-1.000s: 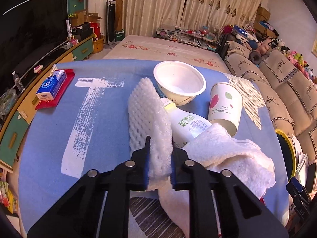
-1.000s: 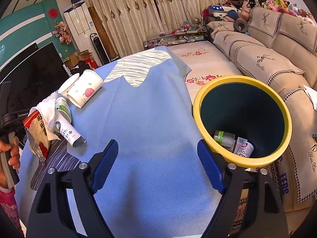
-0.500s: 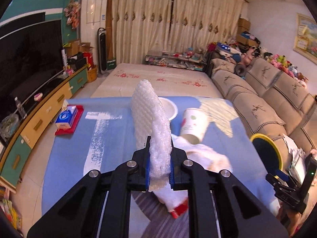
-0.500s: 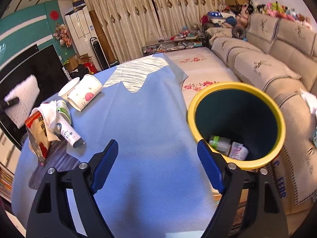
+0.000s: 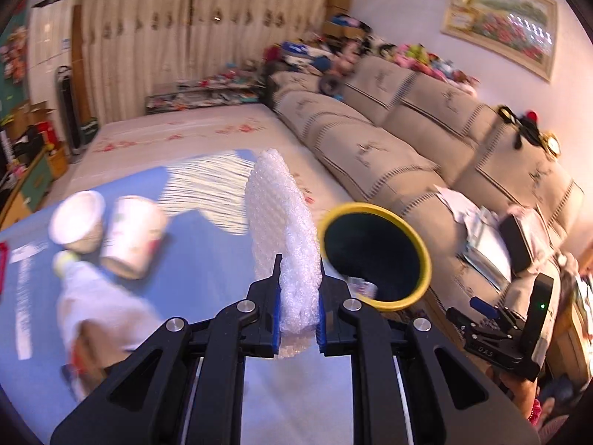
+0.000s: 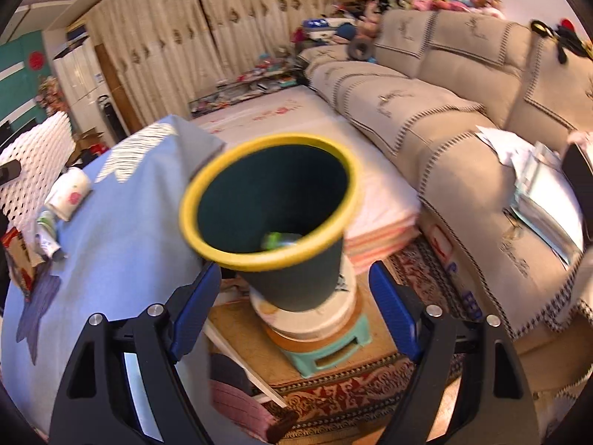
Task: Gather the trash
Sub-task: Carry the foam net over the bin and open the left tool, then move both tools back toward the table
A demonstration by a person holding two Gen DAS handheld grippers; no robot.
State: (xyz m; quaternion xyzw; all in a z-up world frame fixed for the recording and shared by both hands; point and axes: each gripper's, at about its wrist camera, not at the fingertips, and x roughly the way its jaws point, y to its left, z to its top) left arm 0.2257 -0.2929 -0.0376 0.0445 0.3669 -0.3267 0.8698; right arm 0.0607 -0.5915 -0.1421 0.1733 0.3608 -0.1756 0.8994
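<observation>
My left gripper (image 5: 298, 309) is shut on a white foam net sleeve (image 5: 283, 222) and holds it upright in the air above the blue table. The sleeve also shows at the left edge of the right wrist view (image 6: 35, 163). The dark bin with a yellow rim (image 5: 374, 252) stands just right of the sleeve, beyond the table's edge. My right gripper (image 6: 292, 311) is open and empty, low in front of the bin (image 6: 270, 200), which holds some trash at its bottom. A paper cup (image 5: 131, 235), a white bowl (image 5: 76, 220), a bottle and a white cloth (image 5: 96, 307) lie on the table.
The bin stands on a round tin and a green stool (image 6: 326, 345) on a patterned rug. A beige sofa (image 6: 463, 118) with papers on it runs along the right. The blue tablecloth (image 6: 111, 244) edge is left of the bin. The right gripper shows at the right of the left wrist view (image 5: 507, 330).
My left gripper has swung right with the foam sleeve, from over the trash pile towards the bin. My right gripper has dropped and moved off the table's edge, closer to the bin's side.
</observation>
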